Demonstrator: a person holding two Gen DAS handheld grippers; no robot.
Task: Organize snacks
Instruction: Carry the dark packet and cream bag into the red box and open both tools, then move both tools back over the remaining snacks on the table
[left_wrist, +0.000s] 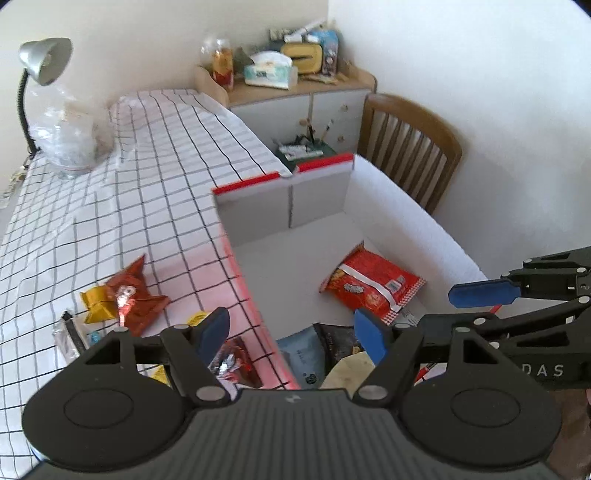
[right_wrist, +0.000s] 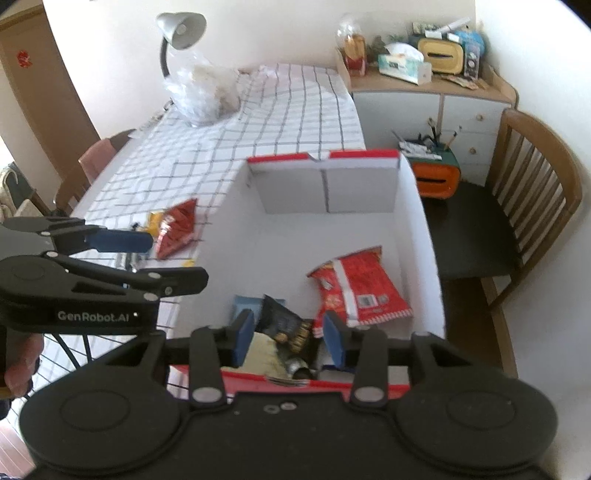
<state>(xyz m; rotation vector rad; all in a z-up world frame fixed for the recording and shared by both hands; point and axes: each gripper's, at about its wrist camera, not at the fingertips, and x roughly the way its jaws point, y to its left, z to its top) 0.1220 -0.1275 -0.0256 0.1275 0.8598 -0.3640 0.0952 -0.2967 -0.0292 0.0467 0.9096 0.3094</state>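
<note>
While spread wide, both hand-held grippers (left_wrist: 291, 328) (right_wrist: 290, 338) hold nothing.

Black linkage grippers, blue fingers (left_wrist: 369, 334), silver screws, white "GenRobot.AI" lettering, bare skin

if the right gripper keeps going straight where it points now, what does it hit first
Probably the black snack packet lying in the white box. The right gripper is open and empty above the box's near end, and that packet sits between its fingers in the right wrist view. Depth is unclear, so the neighbouring red bag is possible.
</note>
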